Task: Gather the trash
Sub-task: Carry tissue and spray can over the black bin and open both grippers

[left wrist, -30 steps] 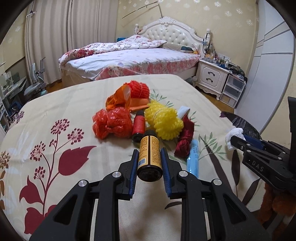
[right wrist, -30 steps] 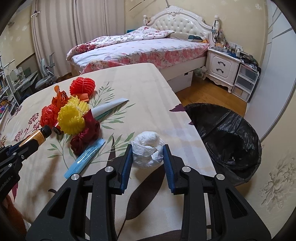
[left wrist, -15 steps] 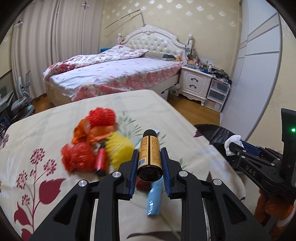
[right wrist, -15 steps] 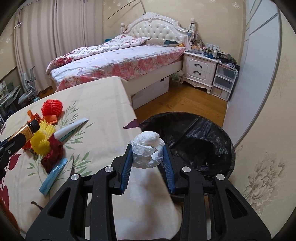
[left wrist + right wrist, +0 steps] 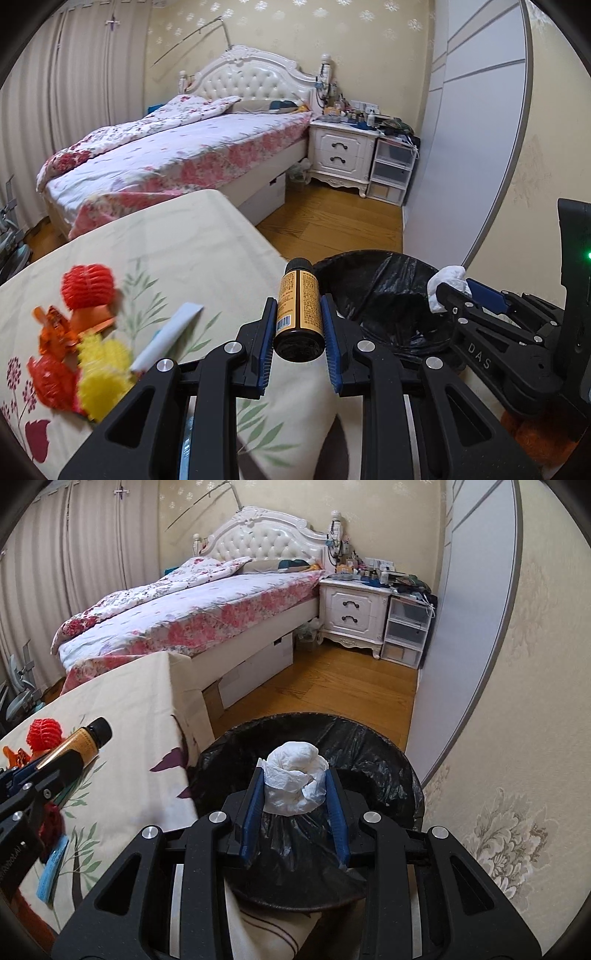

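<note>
Both grippers have swung to the bin (image 5: 384, 753) — right gripper (image 5: 295, 805) clenches tissue (image 5: 295, 779), left gripper (image 5: 298, 332) the bottle (image 5: 298, 310).

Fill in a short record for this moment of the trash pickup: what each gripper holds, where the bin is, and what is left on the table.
left gripper: shut on brown bottle, above the table edge
right gripper: shut on white tissue wad, above the bin opening
bin: black-lined, on the floor beside the table
table: floral cloth
left on table: red mesh ball, yellow mesh ball, white tube
</note>
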The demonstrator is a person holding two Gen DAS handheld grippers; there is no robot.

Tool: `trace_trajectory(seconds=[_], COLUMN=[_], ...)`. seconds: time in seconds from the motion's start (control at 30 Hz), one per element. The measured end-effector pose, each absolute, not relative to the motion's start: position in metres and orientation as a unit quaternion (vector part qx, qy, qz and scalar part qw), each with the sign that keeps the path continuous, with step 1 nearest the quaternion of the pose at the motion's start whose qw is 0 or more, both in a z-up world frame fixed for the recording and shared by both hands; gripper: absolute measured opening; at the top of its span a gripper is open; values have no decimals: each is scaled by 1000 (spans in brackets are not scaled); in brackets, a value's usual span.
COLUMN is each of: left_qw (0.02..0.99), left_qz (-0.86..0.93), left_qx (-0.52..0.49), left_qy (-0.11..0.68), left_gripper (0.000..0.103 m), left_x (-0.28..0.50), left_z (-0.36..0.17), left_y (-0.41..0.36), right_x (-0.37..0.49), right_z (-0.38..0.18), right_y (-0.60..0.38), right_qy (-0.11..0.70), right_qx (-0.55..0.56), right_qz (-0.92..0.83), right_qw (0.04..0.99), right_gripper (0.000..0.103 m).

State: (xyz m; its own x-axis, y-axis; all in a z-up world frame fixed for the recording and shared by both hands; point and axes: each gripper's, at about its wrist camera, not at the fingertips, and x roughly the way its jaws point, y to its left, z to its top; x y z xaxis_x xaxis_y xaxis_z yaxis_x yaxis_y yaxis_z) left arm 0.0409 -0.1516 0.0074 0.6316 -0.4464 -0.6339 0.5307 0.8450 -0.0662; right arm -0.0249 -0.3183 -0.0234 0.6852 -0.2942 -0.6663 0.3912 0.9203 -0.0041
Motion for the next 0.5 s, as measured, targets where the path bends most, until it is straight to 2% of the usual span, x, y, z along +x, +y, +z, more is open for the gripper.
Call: trace_trajectory(seconds=[0.5], left_qw=[887], left_qz=[-287], left_qx=[104], left_qy=[348], left_gripper=[25], left_x=[70], left_z=[-14], left_y=[-212], right_x=[-4], right_z=[-43], right_y=[-355], right_qy=[362], right_qx=[99], right_qz=[-212], right_qw=[902], right_gripper=[32])
